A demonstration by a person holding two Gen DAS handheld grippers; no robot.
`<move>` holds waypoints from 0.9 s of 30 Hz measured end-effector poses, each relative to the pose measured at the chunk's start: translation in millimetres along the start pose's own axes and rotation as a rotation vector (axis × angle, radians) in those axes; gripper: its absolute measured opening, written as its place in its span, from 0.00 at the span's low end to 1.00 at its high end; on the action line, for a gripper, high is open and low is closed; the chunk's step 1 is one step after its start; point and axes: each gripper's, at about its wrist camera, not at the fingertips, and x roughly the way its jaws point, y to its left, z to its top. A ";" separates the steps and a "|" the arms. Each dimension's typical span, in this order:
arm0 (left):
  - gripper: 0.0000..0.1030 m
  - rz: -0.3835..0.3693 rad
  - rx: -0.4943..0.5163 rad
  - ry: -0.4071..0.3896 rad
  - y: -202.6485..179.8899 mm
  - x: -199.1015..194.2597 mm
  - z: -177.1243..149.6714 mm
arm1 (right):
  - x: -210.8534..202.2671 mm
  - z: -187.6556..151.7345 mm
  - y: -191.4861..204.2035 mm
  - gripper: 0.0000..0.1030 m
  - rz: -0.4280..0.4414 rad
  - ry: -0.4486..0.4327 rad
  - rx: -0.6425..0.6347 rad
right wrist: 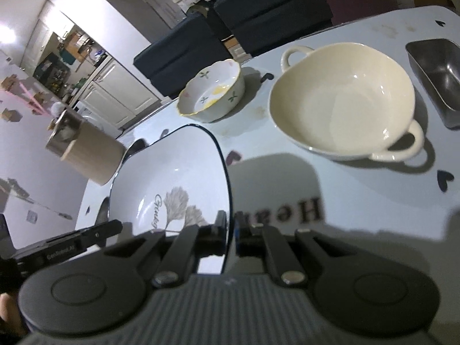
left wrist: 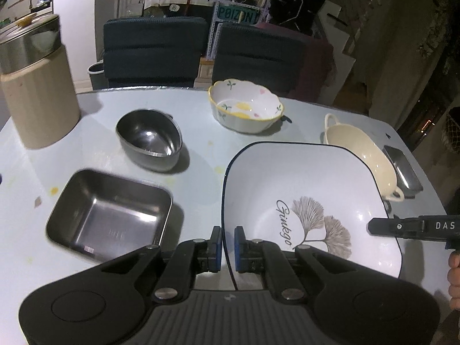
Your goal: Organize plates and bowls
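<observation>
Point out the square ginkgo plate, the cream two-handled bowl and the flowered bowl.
Square ginkgo plate (left wrist: 310, 184): left wrist view, bare white inner surface.
Cream two-handled bowl (right wrist: 345, 100): right wrist view, inside of the bowl.
Flowered bowl (left wrist: 244, 106): left wrist view, inside bottom.

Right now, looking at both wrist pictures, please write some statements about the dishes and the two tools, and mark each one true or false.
1. Both tools grip the square white plate by its dark rim. True: the left tool pinches one edge and the right tool the opposite edge.
2. The cream two-handled bowl holds food. False: it is empty.
3. The floral bowl is stacked inside the round steel bowl. False: they stand apart on the table.
4. The rectangular steel tray lies beside the plate, on the left tool's side. True.
5. The beige canister lies on its side. False: it stands upright.
</observation>
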 end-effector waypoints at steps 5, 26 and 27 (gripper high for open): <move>0.08 0.013 -0.015 0.011 -2.0 -15.4 -17.3 | -5.5 -16.0 2.7 0.07 0.006 0.030 -0.003; 0.13 0.081 -0.012 0.216 1.9 8.7 -66.1 | -1.3 -54.2 14.2 0.07 -0.075 0.184 -0.073; 0.13 0.083 -0.005 0.226 2.1 10.7 -67.8 | -0.3 -54.8 14.4 0.07 -0.079 0.189 -0.077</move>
